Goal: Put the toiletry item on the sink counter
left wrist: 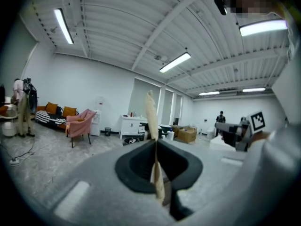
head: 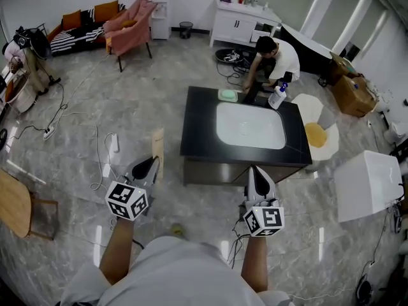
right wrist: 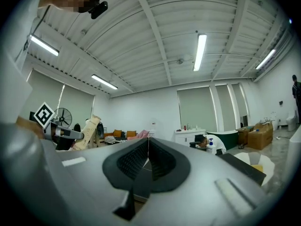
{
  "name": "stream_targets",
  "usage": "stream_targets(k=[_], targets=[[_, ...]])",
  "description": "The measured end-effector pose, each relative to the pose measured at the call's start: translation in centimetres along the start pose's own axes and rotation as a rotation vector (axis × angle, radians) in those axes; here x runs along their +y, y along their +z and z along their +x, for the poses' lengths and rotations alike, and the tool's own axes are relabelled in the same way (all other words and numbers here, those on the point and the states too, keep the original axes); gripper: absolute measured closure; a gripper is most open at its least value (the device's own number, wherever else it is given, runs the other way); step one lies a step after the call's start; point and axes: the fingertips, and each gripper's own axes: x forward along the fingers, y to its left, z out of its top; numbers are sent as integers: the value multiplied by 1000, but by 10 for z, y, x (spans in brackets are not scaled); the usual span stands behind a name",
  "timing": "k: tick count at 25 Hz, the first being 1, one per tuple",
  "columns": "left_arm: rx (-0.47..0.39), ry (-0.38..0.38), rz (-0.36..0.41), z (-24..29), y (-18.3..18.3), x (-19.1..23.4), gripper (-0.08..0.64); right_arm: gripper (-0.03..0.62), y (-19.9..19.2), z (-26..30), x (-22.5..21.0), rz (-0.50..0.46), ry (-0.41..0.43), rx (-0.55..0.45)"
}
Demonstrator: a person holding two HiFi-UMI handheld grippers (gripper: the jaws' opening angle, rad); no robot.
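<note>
My left gripper (head: 150, 163) is shut on a flat tan packet (head: 157, 150), which sticks out past the jaws over the floor. In the left gripper view the packet (left wrist: 151, 117) shows edge-on, pinched between the shut jaws (left wrist: 155, 149). The black sink counter (head: 199, 123) with a white basin (head: 250, 125) stands ahead and to the right of the packet. My right gripper (head: 254, 169) is shut and empty at the counter's near edge. From the right gripper view (right wrist: 148, 150) the jaws meet with nothing between them, and the packet (right wrist: 90, 128) appears at the left.
A person (head: 275, 57) crouches at the counter's far side beside a spray bottle (head: 278, 97) and a green item (head: 227, 95). A white box (head: 368, 185) stands right, a wooden chair (head: 19, 208) left, with cables (head: 102, 164) on the floor.
</note>
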Motion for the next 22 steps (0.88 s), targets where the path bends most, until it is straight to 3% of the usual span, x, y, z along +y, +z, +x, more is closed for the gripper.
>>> stream_targets(k=[10, 22], targets=[[14, -43, -17, 27, -6, 38, 554, 589, -10, 38, 7, -6, -36, 13], [27, -43, -25, 70, -8, 50, 554, 589, -15, 76, -19, -7, -27, 18]])
